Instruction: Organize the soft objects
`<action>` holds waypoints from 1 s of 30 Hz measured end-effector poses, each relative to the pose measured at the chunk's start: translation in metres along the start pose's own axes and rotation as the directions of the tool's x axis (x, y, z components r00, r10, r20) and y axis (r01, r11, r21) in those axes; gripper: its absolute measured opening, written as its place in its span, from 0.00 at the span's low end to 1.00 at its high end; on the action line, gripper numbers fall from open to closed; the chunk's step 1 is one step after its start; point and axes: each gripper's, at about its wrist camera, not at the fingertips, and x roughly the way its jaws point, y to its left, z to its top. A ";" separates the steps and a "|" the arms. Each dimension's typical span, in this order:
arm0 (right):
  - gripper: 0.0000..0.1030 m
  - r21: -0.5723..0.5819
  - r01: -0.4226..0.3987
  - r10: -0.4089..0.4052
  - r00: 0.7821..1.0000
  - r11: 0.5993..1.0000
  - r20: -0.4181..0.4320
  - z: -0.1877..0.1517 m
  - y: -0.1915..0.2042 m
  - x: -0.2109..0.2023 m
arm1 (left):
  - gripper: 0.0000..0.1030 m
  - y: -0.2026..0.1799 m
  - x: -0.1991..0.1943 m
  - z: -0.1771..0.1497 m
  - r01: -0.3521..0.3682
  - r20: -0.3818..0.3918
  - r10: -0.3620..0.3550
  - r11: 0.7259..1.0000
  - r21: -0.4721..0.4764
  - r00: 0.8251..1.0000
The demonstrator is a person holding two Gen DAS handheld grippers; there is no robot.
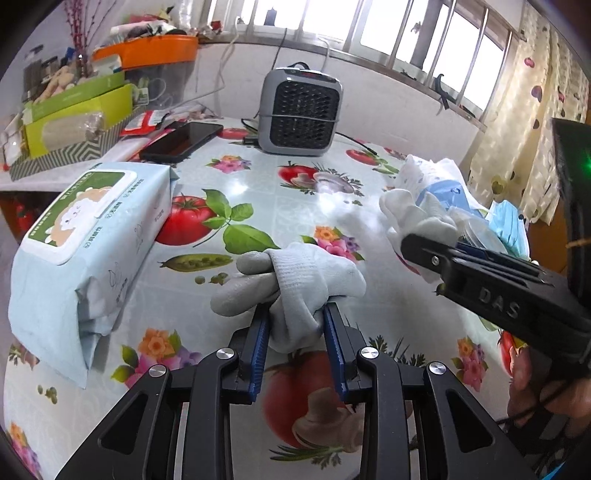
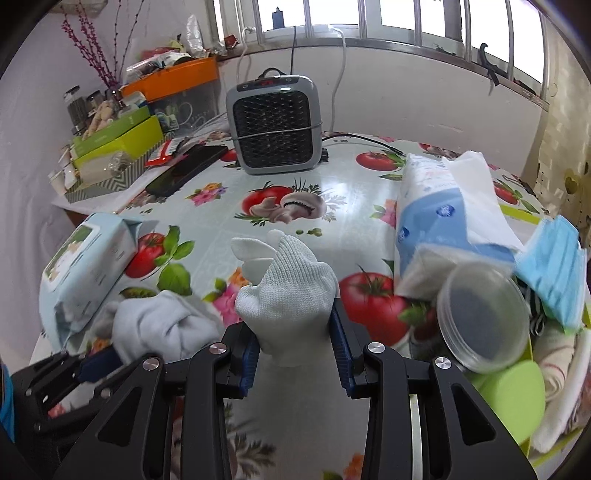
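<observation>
Gloves hang pinched in both my grippers above the desk [image 1: 303, 199], grey glove [image 1: 295, 280] in left fingers [image 1: 258, 332], white glove [image 2: 291, 291] in right fingers [image 2: 341, 354]; I'd keep grips firm toward the right-hand basket [image 2: 524, 218].

Daylight entered through the barred window [image 1: 369, 33] along the top of both frames, where the panes were blown out to white. The glossy desk [image 1: 295, 206] cover returned a pale glare at centre frame. Fisheye distortion bowed the window sill and wall lines, and dark vignetting cut the corners. In the right wrist view the clear round lid [image 2: 484, 317] and blue face masks [image 2: 554, 266] at the right edge were motion-smeared; the heater [image 2: 275, 123] stayed sharp.
</observation>
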 end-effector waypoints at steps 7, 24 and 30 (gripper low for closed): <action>0.35 -0.002 -0.024 0.024 0.999 1.000 0.024 -0.014 -0.001 -0.020 | 0.26 -0.012 -0.008 -0.004 0.000 0.011 -0.001 1.000 0.016 1.000; 0.35 0.032 -0.040 0.036 0.993 0.999 0.111 -0.019 -0.022 -0.063 | 0.24 -0.040 -0.041 0.005 0.003 0.086 -0.010 0.997 0.078 0.996; 0.35 0.046 -0.046 0.039 0.991 0.998 0.131 -0.022 -0.031 -0.074 | 0.23 -0.041 -0.034 0.002 0.016 0.060 -0.021 0.997 0.079 0.998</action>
